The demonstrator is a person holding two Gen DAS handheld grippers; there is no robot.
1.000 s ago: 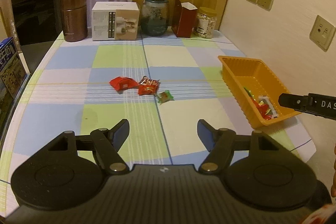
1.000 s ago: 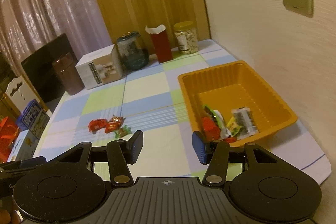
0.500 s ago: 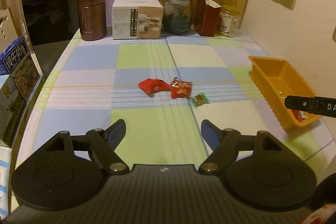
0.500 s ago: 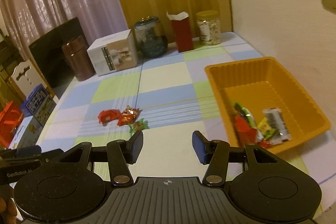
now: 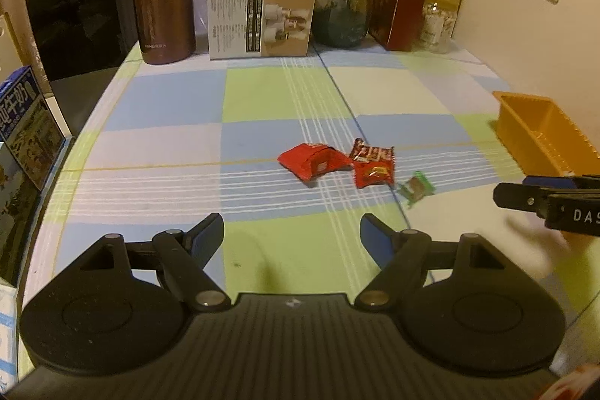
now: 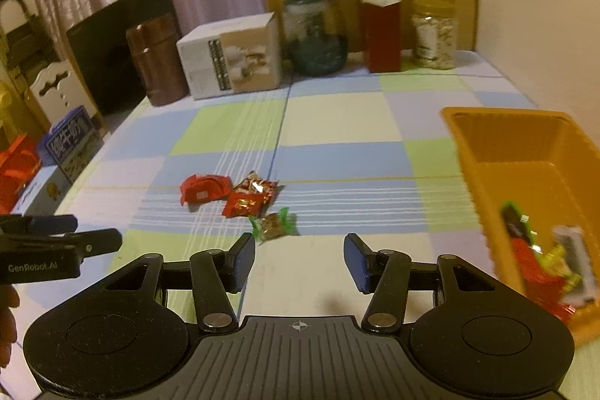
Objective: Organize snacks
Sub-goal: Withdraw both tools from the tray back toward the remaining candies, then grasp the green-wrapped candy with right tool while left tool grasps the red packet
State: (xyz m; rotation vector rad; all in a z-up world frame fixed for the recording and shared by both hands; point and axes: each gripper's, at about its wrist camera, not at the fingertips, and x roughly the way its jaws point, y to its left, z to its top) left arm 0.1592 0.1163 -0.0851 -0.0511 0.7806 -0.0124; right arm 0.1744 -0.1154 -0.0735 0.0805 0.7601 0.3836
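Note:
Three loose snacks lie mid-table on the checked cloth: a red packet [image 5: 313,162] [image 6: 204,190], a red and dark packet [image 5: 373,165] [image 6: 249,199], and a small green-ended candy [image 5: 415,187] [image 6: 273,225]. At the right stands an orange tray [image 5: 540,137] [image 6: 506,117] holding several wrapped snacks [image 6: 543,257]. My left gripper [image 5: 291,225] is open and empty, short of the red packets. My right gripper [image 6: 299,244] is open and empty, with the candy just beyond its left fingertip. Each gripper shows at the edge of the other's view.
Along the back stand a brown canister [image 5: 165,10], a white box [image 5: 258,17], a glass jar [image 5: 341,8], a red box [image 5: 397,14] and a jar of nuts [image 6: 433,32]. A black panel [image 5: 78,2] and blue cartons [image 5: 26,122] line the left edge. A wall is right.
Both grippers have come down and leftward toward the loose snacks, which now look larger and nearer. The tray has slid to the right of both views. The left jaws stand a little wider.

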